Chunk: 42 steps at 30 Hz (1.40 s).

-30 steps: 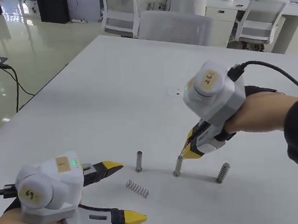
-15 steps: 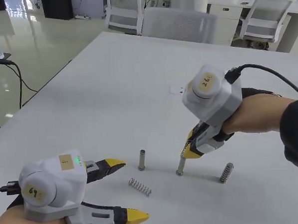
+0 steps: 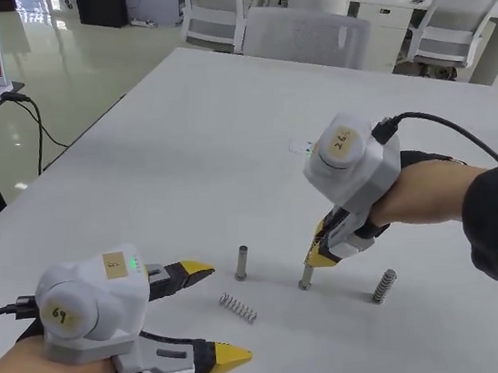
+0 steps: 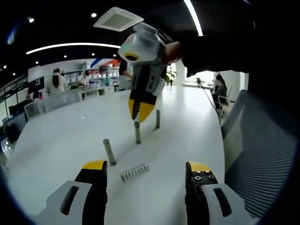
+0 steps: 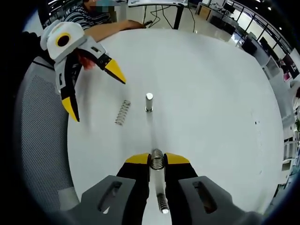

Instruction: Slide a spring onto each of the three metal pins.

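1. The left gripper (image 3: 212, 312) hovers low over the near left of the white bench (image 3: 189, 156). Its yellow-tipped fingers (image 3: 195, 269) are spread wide with nothing between them, and they point right toward the parts.
2. A loose spring (image 3: 238, 307) lies on its side on the bench, just right of those fingertips.
3. The left pin (image 3: 241, 263) stands upright and bare, just beyond the loose spring.
4. The middle pin (image 3: 305, 277) stands upright to the right of it.
5. The right gripper (image 3: 319, 254) angles down from the right, with its fingers pinched on a held spring (image 5: 158, 160). That spring's lower end sits at the middle pin's top. Whether it is over the tip, I cannot tell.
6. Farthest right, a third spring (image 3: 384, 285) stands on end, leaning slightly. Its coils hide whatever is inside.
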Motion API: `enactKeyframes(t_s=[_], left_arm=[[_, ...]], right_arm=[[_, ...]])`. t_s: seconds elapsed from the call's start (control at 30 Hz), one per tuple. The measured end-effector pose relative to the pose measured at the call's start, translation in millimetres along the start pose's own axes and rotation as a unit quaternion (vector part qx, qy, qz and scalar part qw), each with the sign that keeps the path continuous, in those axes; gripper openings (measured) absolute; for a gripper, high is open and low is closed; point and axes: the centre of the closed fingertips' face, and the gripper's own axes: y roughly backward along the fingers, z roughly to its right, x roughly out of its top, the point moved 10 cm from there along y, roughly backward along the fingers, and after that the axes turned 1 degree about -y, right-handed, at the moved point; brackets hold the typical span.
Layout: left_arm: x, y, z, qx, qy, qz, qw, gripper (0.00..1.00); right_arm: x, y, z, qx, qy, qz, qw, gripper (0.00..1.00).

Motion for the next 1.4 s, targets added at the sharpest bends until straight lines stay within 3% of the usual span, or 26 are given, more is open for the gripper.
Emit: enactKeyframes(t_s=[0.5,1.4], left_arm=[[-1.4,1.0,0.2,0.002,0.001,-0.002,1.0,0.61],[-2.3,1.6,-1.2,0.002,0.002,-0.005,1.0,0.6]], right_arm=[[-4.7,-19.5,-0.4,0.012,-0.011,-0.011,0.9998,0.09],[-19.1,-46.1,-2.6,0.012,-0.031,-0.024,0.9992,0.09]])
